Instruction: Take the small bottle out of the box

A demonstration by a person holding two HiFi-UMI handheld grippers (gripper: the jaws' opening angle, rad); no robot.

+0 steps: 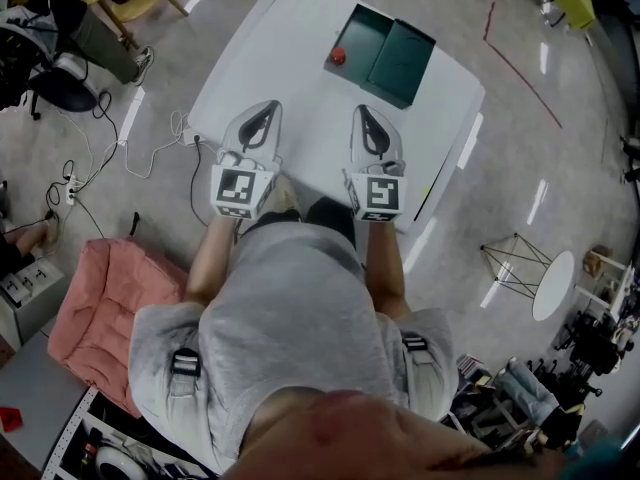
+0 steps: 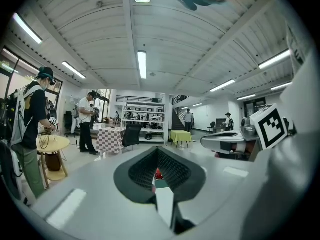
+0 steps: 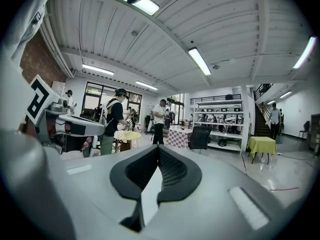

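The left gripper (image 1: 262, 118) has its jaws pressed together with nothing between them, and the right gripper (image 1: 368, 123), just beside it on the right, is closed and empty in the same way. Both are held nearly level over the near edge of the white table (image 1: 290, 58) and point away from the person, which looks like a ready stance for a reach that has not yet begun. Ahead of both grippers, well apart from them and nearer the right one's line, sits the open green box (image 1: 368, 26) with its lid (image 1: 402, 60) lying against its right side. The small bottle (image 1: 338, 56) is inside the box at its near left corner, and only its red top shows. With the lid already off, the next move likely calls for opening one gripper's jaws before coming down on that top.
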